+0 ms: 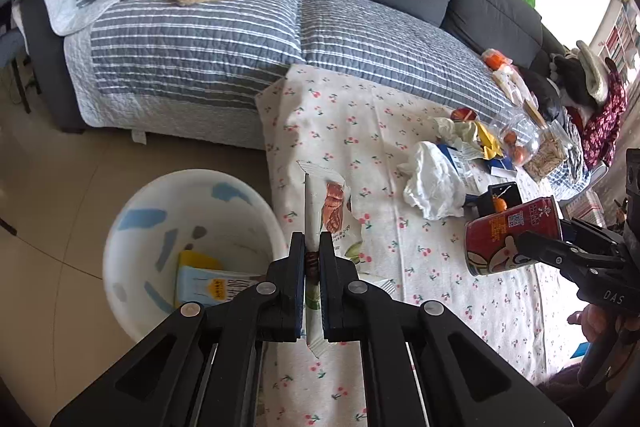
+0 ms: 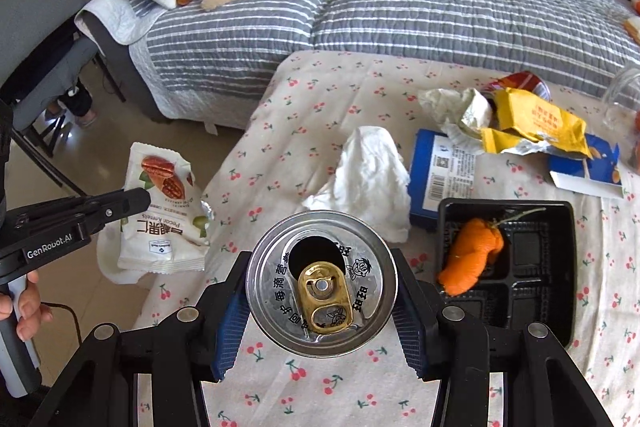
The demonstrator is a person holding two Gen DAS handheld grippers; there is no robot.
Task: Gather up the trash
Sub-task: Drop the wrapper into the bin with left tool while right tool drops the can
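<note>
The left claw is pinched nearly shut on a pecan kernel snack packet, held on edge over the left edge of the cherry-print counter, just beside the white waste bin on the floor. The right claw stands half open, its blue pads clamped on a red drink can whose opened silver lid faces its camera. Further back on the counter lie a crumpled white tissue, a black plastic tray holding orange peel, a blue carton and yellow wrappers
</note>
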